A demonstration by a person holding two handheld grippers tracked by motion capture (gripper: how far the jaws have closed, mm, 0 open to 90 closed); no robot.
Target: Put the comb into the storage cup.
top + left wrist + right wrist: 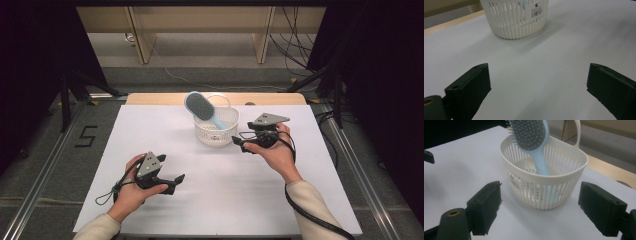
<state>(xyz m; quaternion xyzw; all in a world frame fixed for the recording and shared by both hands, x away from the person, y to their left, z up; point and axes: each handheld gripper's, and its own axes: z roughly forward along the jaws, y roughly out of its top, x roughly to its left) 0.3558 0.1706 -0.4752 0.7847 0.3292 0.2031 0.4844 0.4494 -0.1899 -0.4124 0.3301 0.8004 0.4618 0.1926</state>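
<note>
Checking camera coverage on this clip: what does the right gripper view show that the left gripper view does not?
Right gripper view alone: the hairbrush, handle down inside the basket, grey bristle head leaning out over the rim, plus the basket's loop handle and open inside. Left gripper view alone: the barcode label on the basket's wall. Both: the white slatted basket on the white table, framed by open black jaws.

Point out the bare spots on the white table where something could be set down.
The widest free patch of the white table top lies left of the white slotted plastic basket, above the left gripper. Another lies between the two grippers, near the front edge. It is crowded at the basket, where the blue hairbrush stands and the right gripper sits close.
</note>
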